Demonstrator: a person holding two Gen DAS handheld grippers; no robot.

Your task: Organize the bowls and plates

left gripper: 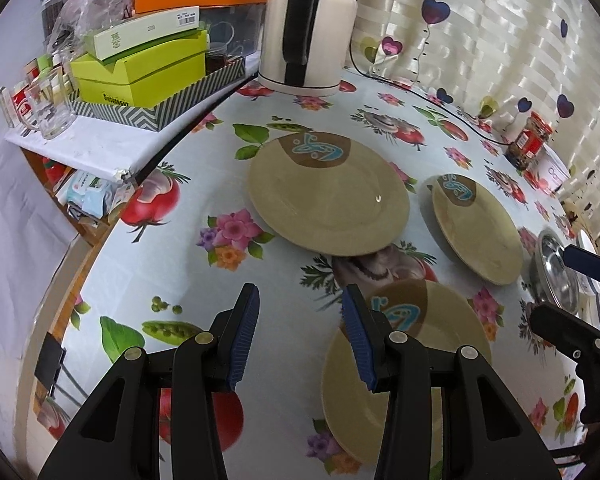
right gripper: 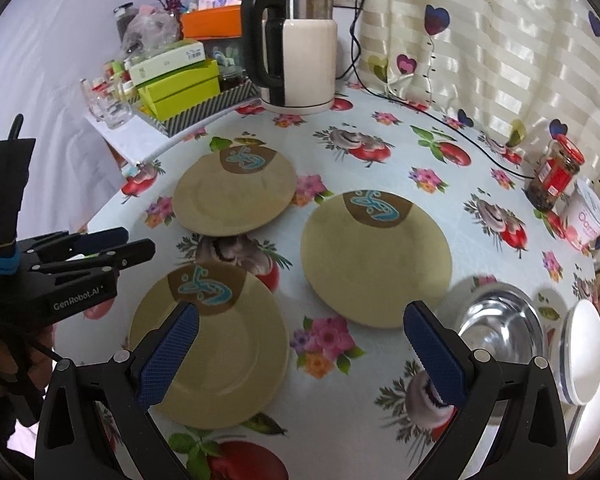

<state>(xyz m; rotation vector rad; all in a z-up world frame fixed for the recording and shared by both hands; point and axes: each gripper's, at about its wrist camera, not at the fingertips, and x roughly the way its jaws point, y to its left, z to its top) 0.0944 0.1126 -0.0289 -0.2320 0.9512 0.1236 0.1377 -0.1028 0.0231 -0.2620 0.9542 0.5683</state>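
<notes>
Three tan plates with a brown and blue mark lie on the flowered tablecloth. In the left wrist view the far plate (left gripper: pixel 328 192) is at centre, a second (left gripper: pixel 478 228) to its right, the near plate (left gripper: pixel 412 372) under my right finger. A steel bowl (left gripper: pixel 556 276) sits at the right edge. My left gripper (left gripper: pixel 300 320) is open and empty above the cloth. In the right wrist view my right gripper (right gripper: pixel 300 340) is open and empty, above the near plate (right gripper: pixel 216 348) and beside the right plate (right gripper: pixel 376 260). The far plate (right gripper: pixel 234 192), steel bowl (right gripper: pixel 500 324) and white bowls (right gripper: pixel 584 352) show too.
An electric kettle (right gripper: pixel 300 52) stands at the back with its cable along the curtain. A side shelf holds boxes (right gripper: pixel 176 88) and glasses (right gripper: pixel 108 108). A red-lidded jar (right gripper: pixel 556 176) and a white tub (right gripper: pixel 588 220) stand at the right. The left gripper (right gripper: pixel 112 248) shows at left.
</notes>
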